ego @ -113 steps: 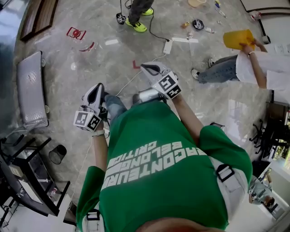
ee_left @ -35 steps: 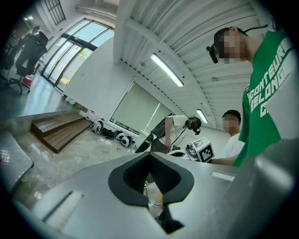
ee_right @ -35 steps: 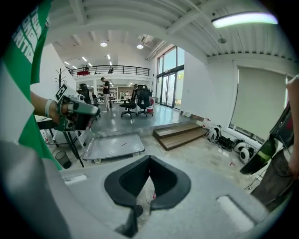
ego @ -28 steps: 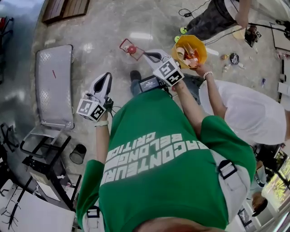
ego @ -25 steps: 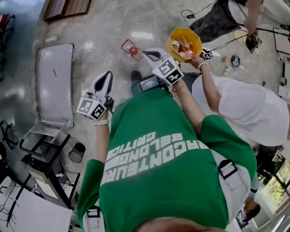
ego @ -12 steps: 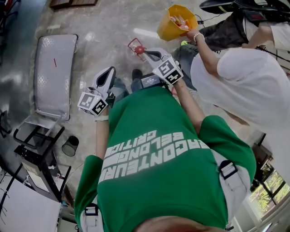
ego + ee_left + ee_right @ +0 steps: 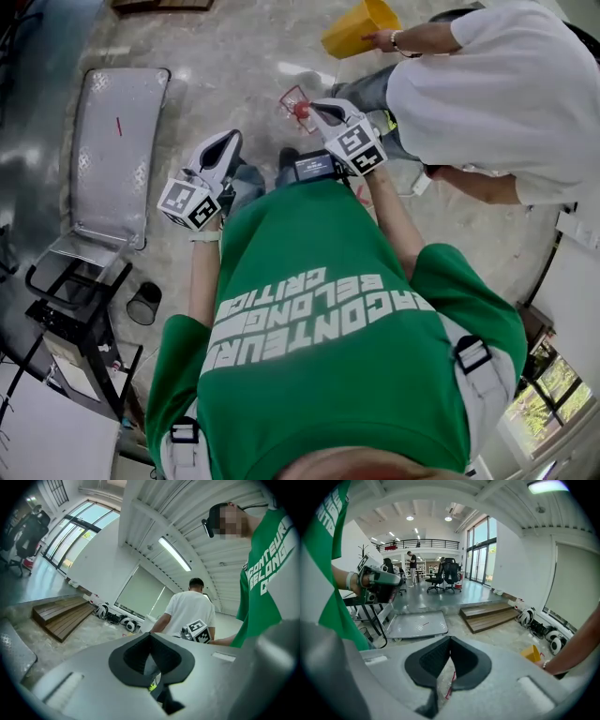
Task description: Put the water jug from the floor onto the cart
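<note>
I was on the approach, with nothing lifted yet: my left gripper [image 7: 228, 142] and right gripper [image 7: 315, 106] both had their jaws pressed together and empty, so the next move, I judged, called for spreading them and reaching down. The clear, red-capped plastic water jug [image 7: 298, 98] stood on the marbled floor [image 7: 234, 56] at my twelve o'clock, just past the right tips. It was well apart from the grey flat metal platform cart [image 7: 117, 122] at ten o'clock.

Green T-shirt [image 7: 319, 375] — bold white lettering [image 7: 319, 314] printed across.
</note>
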